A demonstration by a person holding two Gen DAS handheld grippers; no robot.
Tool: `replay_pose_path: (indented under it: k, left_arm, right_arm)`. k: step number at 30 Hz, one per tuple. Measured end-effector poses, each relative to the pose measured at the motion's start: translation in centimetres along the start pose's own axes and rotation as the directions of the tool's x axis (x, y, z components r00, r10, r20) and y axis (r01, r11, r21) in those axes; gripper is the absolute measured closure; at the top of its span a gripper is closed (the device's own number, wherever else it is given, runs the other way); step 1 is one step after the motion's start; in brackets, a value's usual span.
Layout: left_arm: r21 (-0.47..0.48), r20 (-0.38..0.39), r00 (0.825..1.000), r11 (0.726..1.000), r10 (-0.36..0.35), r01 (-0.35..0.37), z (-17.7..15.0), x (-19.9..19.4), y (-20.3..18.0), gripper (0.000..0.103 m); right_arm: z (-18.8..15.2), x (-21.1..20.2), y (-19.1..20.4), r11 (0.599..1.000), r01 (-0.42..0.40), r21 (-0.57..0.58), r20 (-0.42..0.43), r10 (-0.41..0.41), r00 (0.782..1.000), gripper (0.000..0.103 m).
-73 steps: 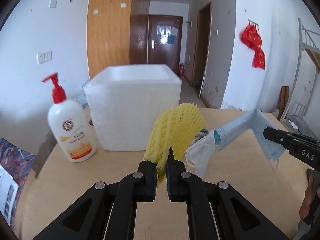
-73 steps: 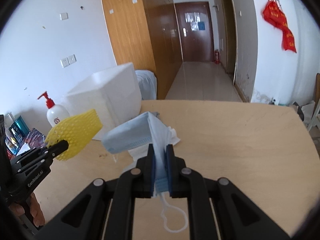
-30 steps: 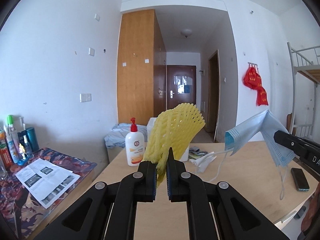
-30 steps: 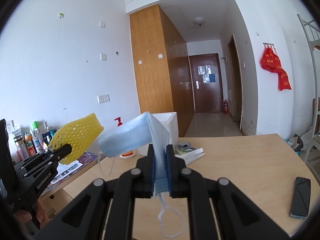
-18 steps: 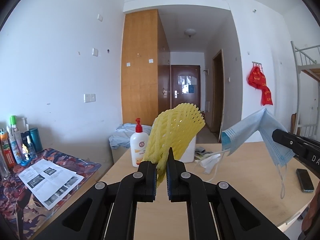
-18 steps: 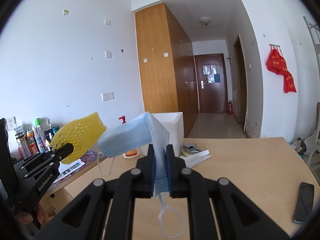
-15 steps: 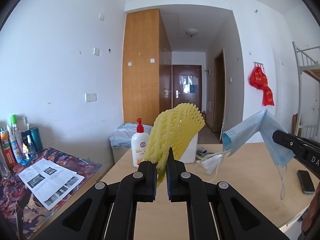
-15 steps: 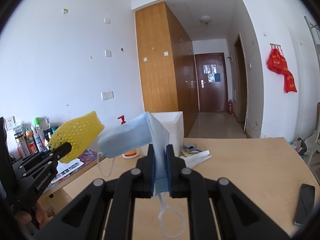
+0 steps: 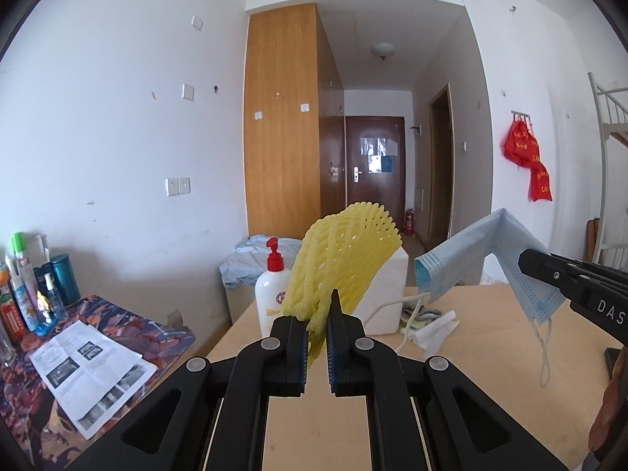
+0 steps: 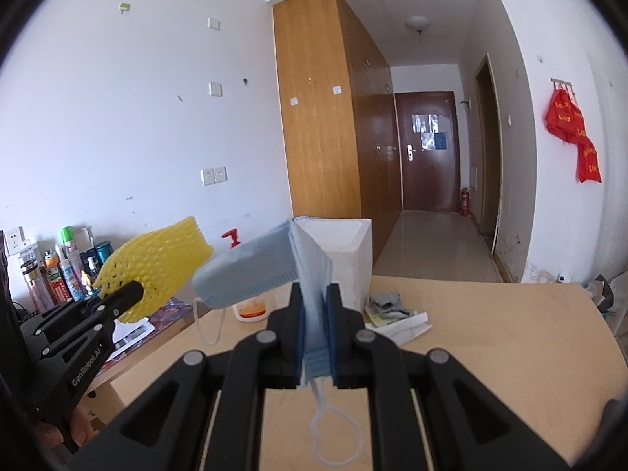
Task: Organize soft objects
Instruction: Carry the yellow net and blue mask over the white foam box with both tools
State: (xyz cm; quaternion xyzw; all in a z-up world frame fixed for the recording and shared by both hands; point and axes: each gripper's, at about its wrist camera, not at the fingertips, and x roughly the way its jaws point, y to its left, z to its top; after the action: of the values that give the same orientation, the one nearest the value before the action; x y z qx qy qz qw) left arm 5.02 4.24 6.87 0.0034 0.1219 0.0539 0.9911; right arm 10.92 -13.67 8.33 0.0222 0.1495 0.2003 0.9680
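Observation:
My left gripper is shut on the lower end of a yellow foam fruit net, which stands up in front of the camera. My right gripper is shut on a folded blue face mask, whose ear loop dangles below the jaws. In the left wrist view the mask hangs from the right gripper at the right. The right wrist view has the net and the left gripper at the left. Both are held in the air above the near end of the wooden table.
A white foam box and a red-pump lotion bottle stand at the table's far left. A crumpled cloth and white tissue lie beside the box. A lower side table at the left carries a leaflet and several bottles.
Both grippers have moved forward toward the table, so the box and bottle look larger. Each keeps its grip, the left on the net and the right on the mask.

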Motion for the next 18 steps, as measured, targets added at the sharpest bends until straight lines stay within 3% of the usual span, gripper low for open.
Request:
replay_pose_path:
  k: [18]
  left_arm:
    - [0.032,-0.046,0.999,0.999,-0.01,0.012,5.7,10.4,-1.3,0.095]
  right_arm:
    - [5.7,8.5,-1.6,0.999,0.0,-0.043,-0.079,-0.004,0.997,0.09]
